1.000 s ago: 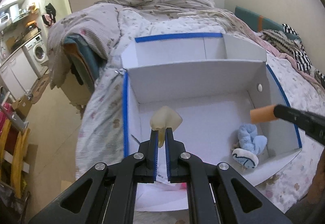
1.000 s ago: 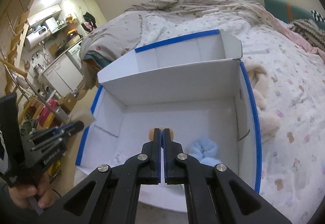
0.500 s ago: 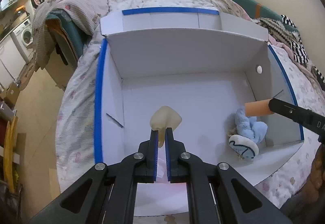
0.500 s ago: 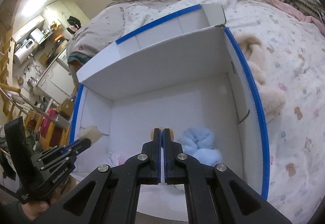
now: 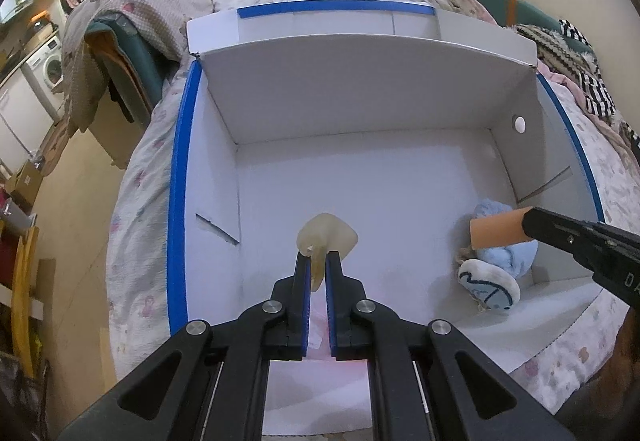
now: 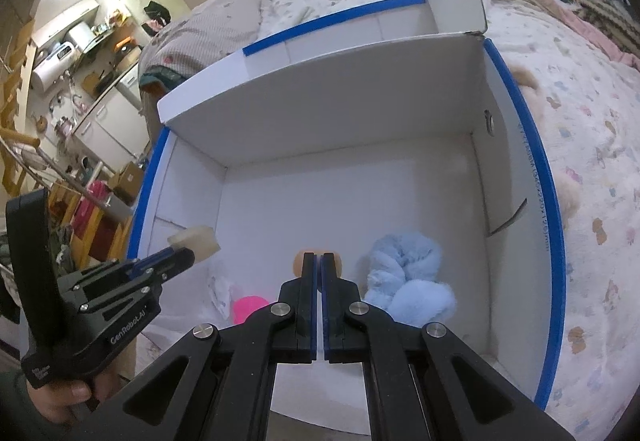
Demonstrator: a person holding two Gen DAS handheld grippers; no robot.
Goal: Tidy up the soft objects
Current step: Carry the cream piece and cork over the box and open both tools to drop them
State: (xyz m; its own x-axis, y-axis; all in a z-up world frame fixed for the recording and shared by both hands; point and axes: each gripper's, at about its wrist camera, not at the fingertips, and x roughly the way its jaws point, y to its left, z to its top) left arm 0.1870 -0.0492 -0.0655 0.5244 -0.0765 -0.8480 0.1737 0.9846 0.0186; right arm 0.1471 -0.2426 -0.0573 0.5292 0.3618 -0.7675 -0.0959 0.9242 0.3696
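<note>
Though pinched, pale translucent-yellow soft piece (image 5: 326, 237).

White lettering "GenRobot.AI" runs along the black body of the left gripper (image 6: 182, 255), seen from the right wrist view; a smaller white label lower on its handle is too blurred to read. In the left wrist view the black body of the right gripper (image 5: 524, 227) carries white letters of which only "DA" shows before the edge of the frame cuts them off. Along the blue-taped rim of the white cardboard box (image 6: 538, 177) runs a line of small printed characters, too fine to make out with certainty.
</note>
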